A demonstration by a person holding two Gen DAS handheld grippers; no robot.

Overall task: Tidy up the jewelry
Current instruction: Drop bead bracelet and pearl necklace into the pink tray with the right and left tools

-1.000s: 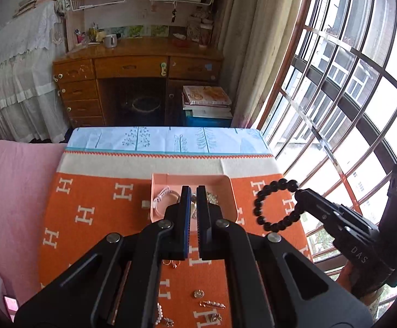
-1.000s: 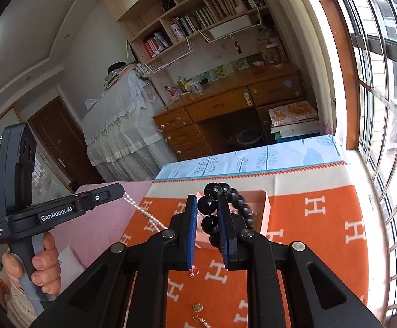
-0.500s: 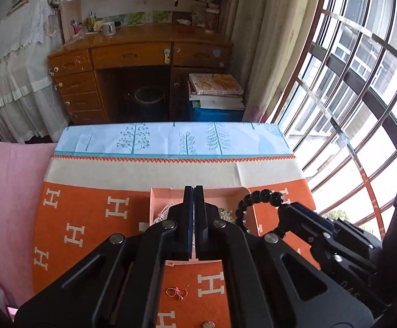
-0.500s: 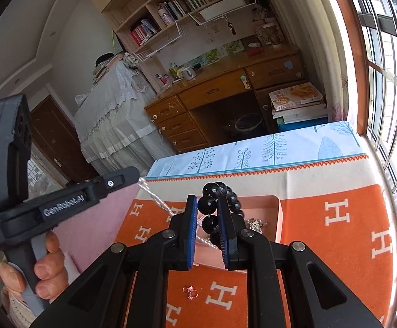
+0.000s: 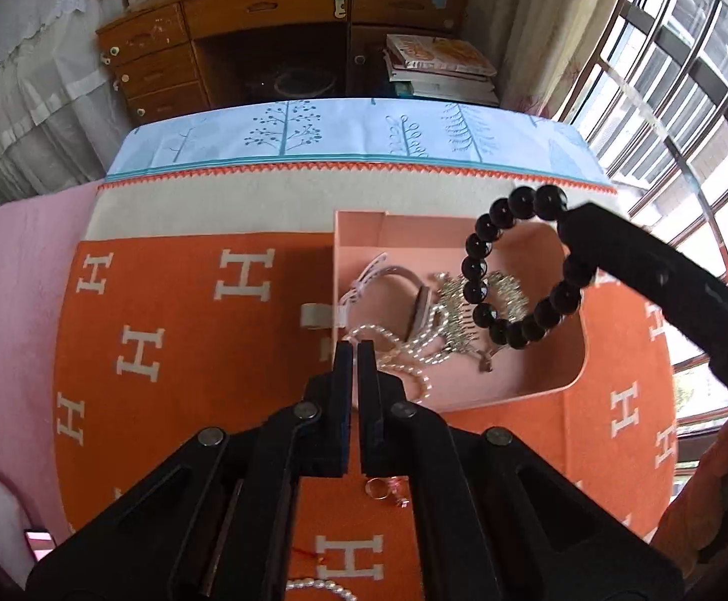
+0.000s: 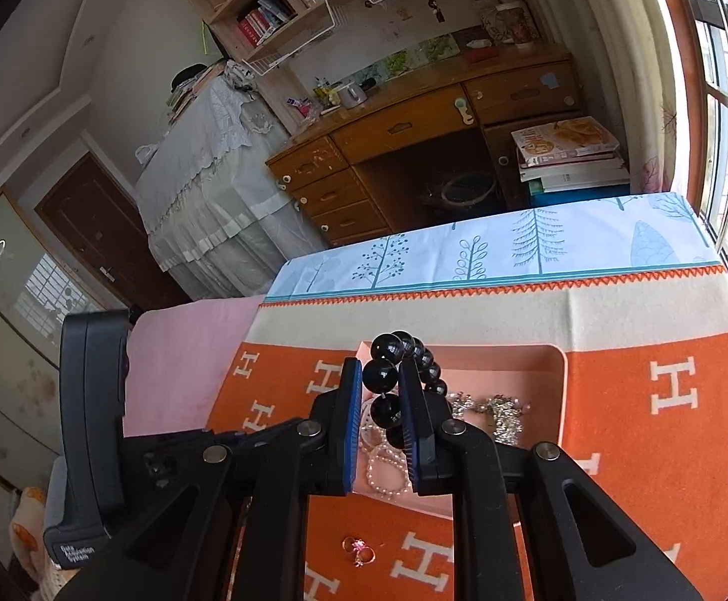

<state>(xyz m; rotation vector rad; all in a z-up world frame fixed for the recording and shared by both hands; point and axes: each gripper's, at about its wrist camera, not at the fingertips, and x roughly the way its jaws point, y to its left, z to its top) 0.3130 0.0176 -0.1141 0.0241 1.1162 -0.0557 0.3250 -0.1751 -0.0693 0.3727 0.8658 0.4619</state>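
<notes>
Left wrist view: the left hand-held gripper (image 5: 353,350) hangs at the near left edge of the pink tray (image 5: 580,350), its two fingers almost together with only a thin slit between them, and nothing sits in that slit. In the tray lie a pearl strand (image 5: 404,345), a pink watch (image 5: 416,295) and a silver comb (image 5: 469,310). The black bead bracelet (image 5: 484,315) hangs as a ring above the tray, pinched at its top right by the right hand-held gripper (image 5: 572,230). A ring (image 5: 384,488) lies on the orange blanket (image 5: 163,310) just beside the left fingers. Right wrist view: the right gripper (image 6: 381,380) clamps the bracelet (image 6: 383,373) between its blue pads, a large bead squeezed in the middle, the rest looping forward over the tray (image 6: 559,390). Pearls (image 6: 384,471) show below the beads, the comb (image 6: 494,413) to the right. The ring (image 6: 359,551) rests on the blanket (image 6: 664,440) nearer the camera.
</notes>
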